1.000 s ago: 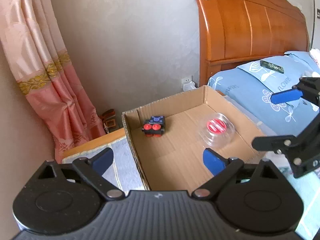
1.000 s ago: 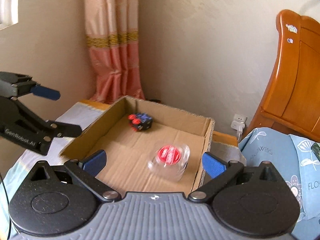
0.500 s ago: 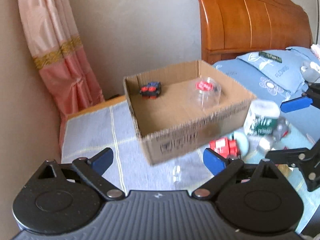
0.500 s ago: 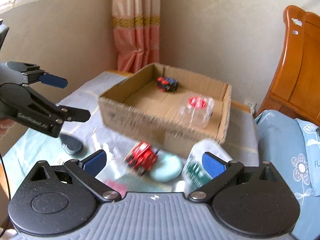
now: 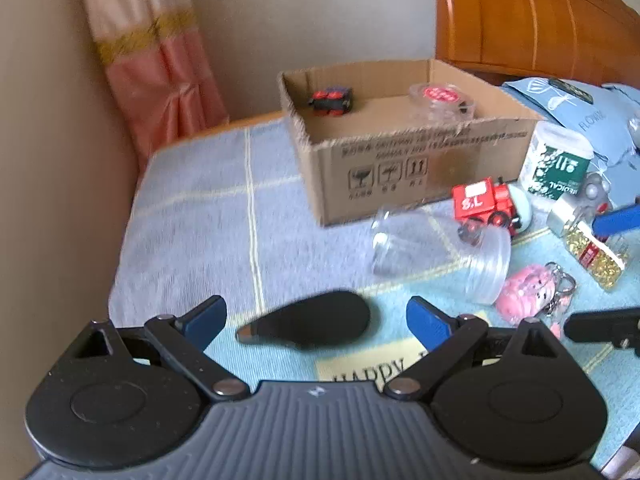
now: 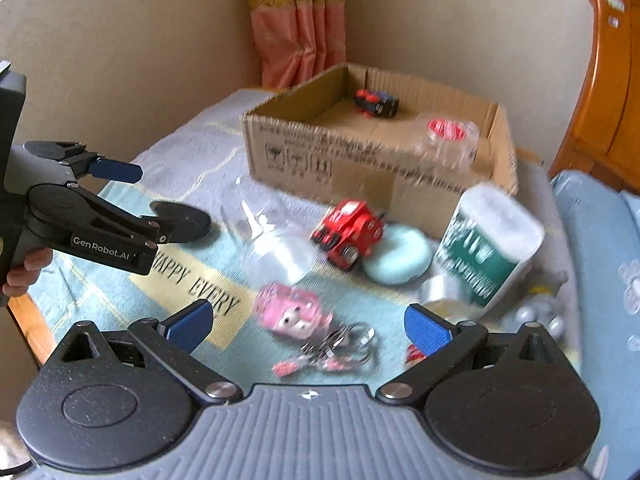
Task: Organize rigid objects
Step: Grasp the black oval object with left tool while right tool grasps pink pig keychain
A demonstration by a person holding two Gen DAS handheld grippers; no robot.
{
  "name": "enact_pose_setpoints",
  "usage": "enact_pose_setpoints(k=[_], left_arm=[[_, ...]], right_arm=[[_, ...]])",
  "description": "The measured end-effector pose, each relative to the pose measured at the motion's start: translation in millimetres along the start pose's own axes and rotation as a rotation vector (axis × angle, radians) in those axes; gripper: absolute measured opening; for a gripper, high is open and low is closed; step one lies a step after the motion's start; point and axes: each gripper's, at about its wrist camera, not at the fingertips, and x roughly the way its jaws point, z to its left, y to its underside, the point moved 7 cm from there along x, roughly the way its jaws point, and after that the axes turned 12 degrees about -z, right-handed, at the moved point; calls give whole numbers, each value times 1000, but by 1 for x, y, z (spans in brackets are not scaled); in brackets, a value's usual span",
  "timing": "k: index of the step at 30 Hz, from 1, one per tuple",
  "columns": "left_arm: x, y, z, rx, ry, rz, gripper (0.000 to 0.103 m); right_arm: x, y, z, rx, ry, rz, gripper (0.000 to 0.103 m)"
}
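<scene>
A cardboard box (image 5: 420, 168) (image 6: 360, 168) stands on the bed and holds a small red-and-blue toy (image 5: 332, 100) (image 6: 376, 103) and a clear red-lidded jar (image 5: 442, 98) (image 6: 448, 136). In front lie a clear plastic cup (image 5: 436, 252) (image 6: 272, 244), a red toy truck (image 5: 486, 206) (image 6: 348, 232), a pink doll keychain (image 5: 528, 290) (image 6: 292, 312) and a black teardrop object (image 5: 316, 320) (image 6: 188, 220). My left gripper (image 5: 316, 320) is open above the black object. My right gripper (image 6: 308, 326) is open above the pink keychain.
A green-and-white canister (image 6: 488, 248) (image 5: 560, 160), a mint round pad (image 6: 396, 256), a box of gold bits (image 5: 592, 248) and grey balls (image 6: 536, 316) lie at the right. A wall and curtain (image 5: 160, 60) stand left, a wooden headboard (image 5: 540, 16) behind.
Both grippers have pulled back from above the box and dropped towards the loose objects in front of it. Both stay open and empty.
</scene>
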Motion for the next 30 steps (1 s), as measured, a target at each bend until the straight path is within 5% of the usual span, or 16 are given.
enact_pose_setpoints(k=[13, 30], left_arm=[[14, 30, 11, -102, 8, 69, 96], [19, 31, 19, -126, 6, 48, 101]], right_arm=[[36, 15, 8, 87, -15, 97, 103], [63, 3, 45, -17, -121, 99, 103]])
